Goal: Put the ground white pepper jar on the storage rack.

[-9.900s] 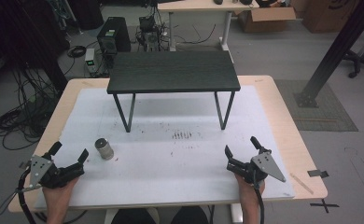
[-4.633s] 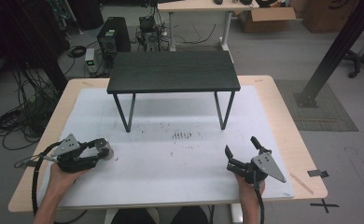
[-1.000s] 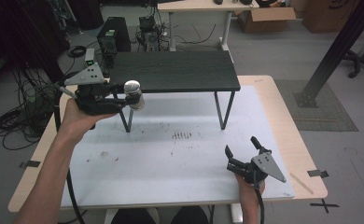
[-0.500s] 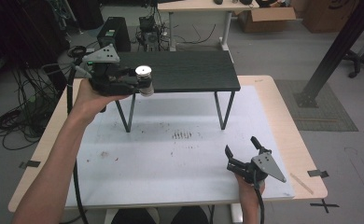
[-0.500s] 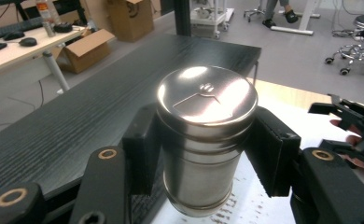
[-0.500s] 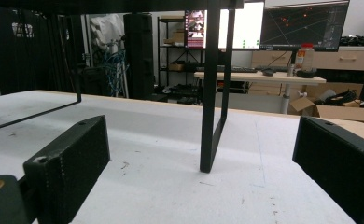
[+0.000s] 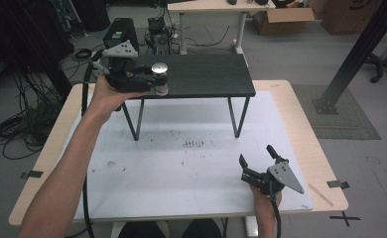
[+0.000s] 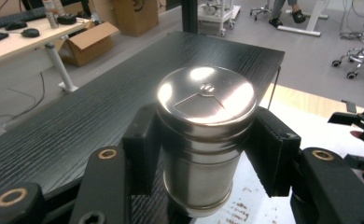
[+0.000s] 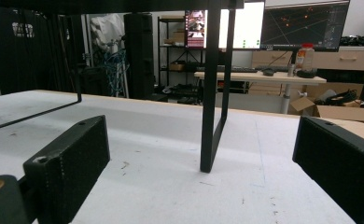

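A shiny steel shaker jar with a flat lid is held upright in my left gripper, whose jaws are shut on its sides. It hangs over the front left edge of the small black shelf table. In the left gripper view the jar sits between the two black pads, above the black tabletop. My right gripper rests open near the front right of the white mat, holding nothing. The right gripper view looks under the shelf at its black leg.
The black shelf stands on thin metal legs at the back of the mat. Dark scuff marks lie mid-mat. The wooden table edge borders the mat. Cables, a computer tower and boxes lie on the floor beyond.
My left gripper took the jar off the mat's front left, lifted it, and carried it up and rightward to the shelf's front left edge. The right gripper stayed still.
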A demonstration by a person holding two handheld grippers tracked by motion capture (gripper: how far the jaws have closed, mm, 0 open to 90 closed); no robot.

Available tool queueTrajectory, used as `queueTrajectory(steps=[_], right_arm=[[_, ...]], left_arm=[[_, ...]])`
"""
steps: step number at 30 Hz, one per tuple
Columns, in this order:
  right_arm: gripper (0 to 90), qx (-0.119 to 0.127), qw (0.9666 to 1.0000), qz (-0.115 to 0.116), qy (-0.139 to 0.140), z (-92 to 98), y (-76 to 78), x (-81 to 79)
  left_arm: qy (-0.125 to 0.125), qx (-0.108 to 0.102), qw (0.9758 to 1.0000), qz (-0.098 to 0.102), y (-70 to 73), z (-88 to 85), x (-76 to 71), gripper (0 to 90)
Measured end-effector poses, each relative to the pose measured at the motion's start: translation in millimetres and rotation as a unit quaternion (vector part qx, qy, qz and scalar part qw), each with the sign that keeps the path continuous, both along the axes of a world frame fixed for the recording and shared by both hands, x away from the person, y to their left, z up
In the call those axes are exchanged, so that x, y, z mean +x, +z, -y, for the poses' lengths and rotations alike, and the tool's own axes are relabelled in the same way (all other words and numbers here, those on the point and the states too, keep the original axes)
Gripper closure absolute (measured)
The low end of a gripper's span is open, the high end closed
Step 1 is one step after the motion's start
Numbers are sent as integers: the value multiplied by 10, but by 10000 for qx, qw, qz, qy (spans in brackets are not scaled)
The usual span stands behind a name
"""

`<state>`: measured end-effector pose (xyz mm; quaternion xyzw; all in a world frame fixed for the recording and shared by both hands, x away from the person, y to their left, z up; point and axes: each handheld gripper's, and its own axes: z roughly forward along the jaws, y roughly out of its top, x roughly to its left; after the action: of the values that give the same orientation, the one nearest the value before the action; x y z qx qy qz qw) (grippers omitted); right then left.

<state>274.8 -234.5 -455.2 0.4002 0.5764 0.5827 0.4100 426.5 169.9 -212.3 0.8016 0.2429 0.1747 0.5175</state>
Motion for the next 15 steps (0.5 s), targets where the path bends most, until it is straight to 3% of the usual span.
queueTrajectory(steps=[6,15], right_arm=[[35,5,10000,-9,3,1,0,2],[35,3,10000,-9,3,0,0,2]], left_arm=[[153,75,9999,9,-54,43,104,491],[317,-23,9995,-53,-119,40,212,491]])
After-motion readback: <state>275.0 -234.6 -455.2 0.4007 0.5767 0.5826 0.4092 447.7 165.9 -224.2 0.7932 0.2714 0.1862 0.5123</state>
